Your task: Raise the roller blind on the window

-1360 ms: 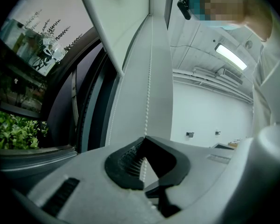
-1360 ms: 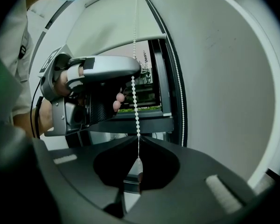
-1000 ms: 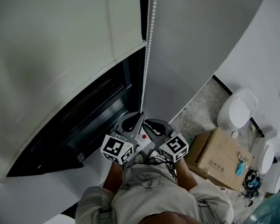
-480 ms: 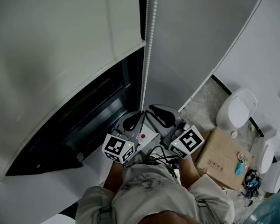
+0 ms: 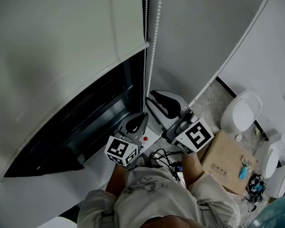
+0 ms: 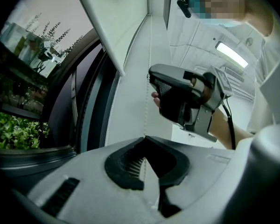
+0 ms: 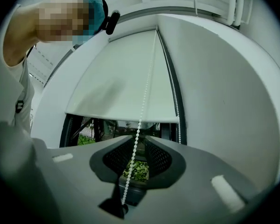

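**Head view.** The roller blind [image 5: 61, 46] filled the upper left of the frame and was partly raised. Below it, a diagonal band of dark window frame [image 5: 85, 122] lay exposed. The bead chain [image 5: 153, 42] hung from the top centre, just right of the blind's edge, and ran down to the two grippers at lower centre. The left gripper [image 5: 141, 116] sat lower and to the left. The right gripper [image 5: 156, 102] sat just beside it, higher and to the right. A cardboard box [image 5: 225, 158] stood on the floor at lower right.

**Left gripper view.** The left gripper [image 6: 144, 139] had its jaws closed together on the bead chain [image 6: 146, 78], which rose straight from the meeting tips. The right gripper [image 6: 155, 85] appeared at centre right, close beside the chain and above the left gripper's jaws. Green foliage [image 6: 14, 129] showed through the glass at the left edge.

**Right gripper view.** The right gripper [image 7: 137, 141] had its jaws apart, having just been opening. The bead chain [image 7: 144, 101] ran loose through the gap between them, and neither pad pressed on it. Beyond the jaws the roller blind [image 7: 121, 78] covered the upper part of the window. Its bottom rail [image 7: 121, 118] lay across the middle of the frame, with open glass beneath.
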{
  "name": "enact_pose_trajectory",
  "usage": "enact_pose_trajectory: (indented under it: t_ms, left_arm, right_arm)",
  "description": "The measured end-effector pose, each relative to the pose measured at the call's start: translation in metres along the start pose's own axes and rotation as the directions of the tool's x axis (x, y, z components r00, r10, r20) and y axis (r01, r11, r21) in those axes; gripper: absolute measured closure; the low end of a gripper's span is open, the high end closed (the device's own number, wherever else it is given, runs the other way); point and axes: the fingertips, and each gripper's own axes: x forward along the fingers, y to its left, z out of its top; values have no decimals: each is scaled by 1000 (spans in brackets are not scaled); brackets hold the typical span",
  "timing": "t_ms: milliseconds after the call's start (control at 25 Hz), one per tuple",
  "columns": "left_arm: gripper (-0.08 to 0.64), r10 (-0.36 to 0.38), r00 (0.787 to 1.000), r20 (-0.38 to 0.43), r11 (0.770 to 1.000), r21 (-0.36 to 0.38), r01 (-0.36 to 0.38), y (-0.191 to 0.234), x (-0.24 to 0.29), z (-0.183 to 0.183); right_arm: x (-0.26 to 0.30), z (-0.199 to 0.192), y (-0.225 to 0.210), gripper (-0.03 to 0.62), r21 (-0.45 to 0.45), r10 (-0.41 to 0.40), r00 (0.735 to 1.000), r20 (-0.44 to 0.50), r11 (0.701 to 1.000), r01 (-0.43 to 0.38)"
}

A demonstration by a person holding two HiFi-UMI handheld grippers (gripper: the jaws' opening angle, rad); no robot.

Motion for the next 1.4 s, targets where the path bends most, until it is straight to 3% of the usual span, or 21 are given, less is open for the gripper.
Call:
enact_pose_trajectory:
  t_ms: [240,400,640,1400]
  left_arm:
    - [548,-3,1000,0,1000,6,3,-5,2,0]
    - [548,-2,1000,1,1000,6,2,-3,4,1]
    - [548,-5,1000,1,1000,-4,5,1,3,-2]
    - [548,8,994,-107,998,-60,-14,16,4,-61]
  right_arm:
    - [10,10,-4,505,-23,-2,1000,-9,1000,1]
    - [13,11,-6,578,20,-12,1000,-11,1000,12]
    - [12,7,-6,581,39,-35,999,14,999,34]
    - [7,-53,-2,581,22,-65,993,-96,997,68]
